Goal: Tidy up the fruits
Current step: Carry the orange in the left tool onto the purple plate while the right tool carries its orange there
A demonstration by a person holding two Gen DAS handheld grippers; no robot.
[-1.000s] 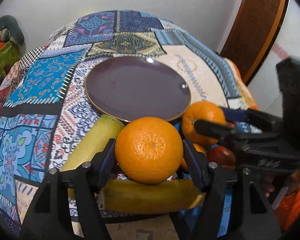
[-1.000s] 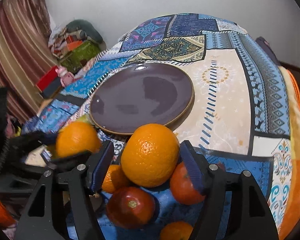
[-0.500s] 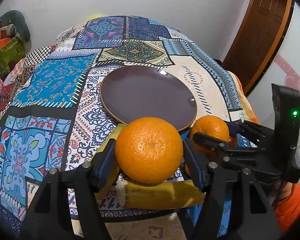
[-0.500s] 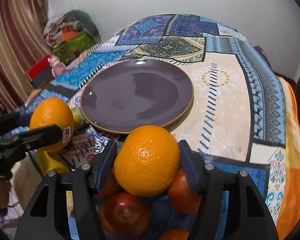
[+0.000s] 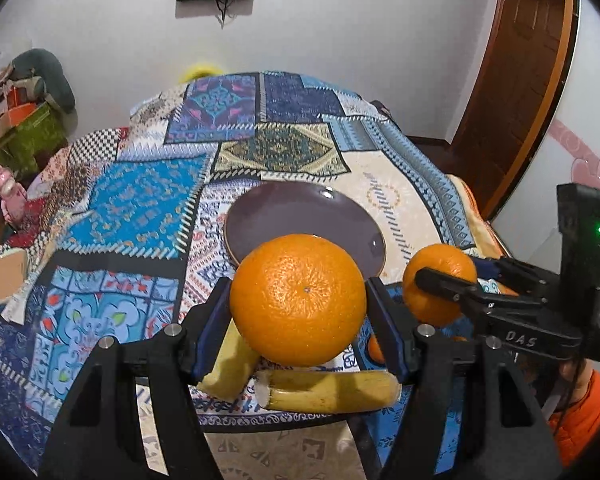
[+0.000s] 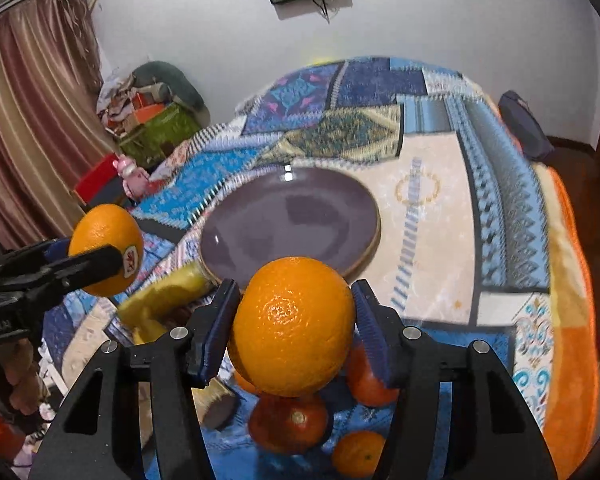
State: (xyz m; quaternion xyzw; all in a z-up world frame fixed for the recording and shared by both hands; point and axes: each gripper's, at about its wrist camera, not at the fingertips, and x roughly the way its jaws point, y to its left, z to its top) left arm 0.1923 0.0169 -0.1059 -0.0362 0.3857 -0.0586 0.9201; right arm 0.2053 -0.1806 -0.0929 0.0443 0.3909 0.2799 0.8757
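My left gripper point(image 5: 298, 302) is shut on a large orange point(image 5: 298, 300), held high above the table's near edge. My right gripper point(image 6: 292, 328) is shut on another orange point(image 6: 292, 326); it shows in the left wrist view point(image 5: 440, 284) to the right. The left gripper's orange, with a sticker, shows at left in the right wrist view point(image 6: 106, 250). An empty dark purple plate point(image 5: 300, 216) point(image 6: 292, 220) lies on the patchwork cloth beyond both. Bananas point(image 5: 328, 392) point(image 6: 164, 296) lie below.
Several red and orange fruits point(image 6: 288, 424) lie on the cloth under the right gripper. The patchwork table cloth point(image 5: 140, 200) spreads left and far. A wooden door point(image 5: 512, 92) stands at the right, clutter and a curtain point(image 6: 28, 120) at the left.
Both grippers have risen and pulled back with their oranges; the plate and bananas look smaller and farther. The fruits on the cloth have not moved.
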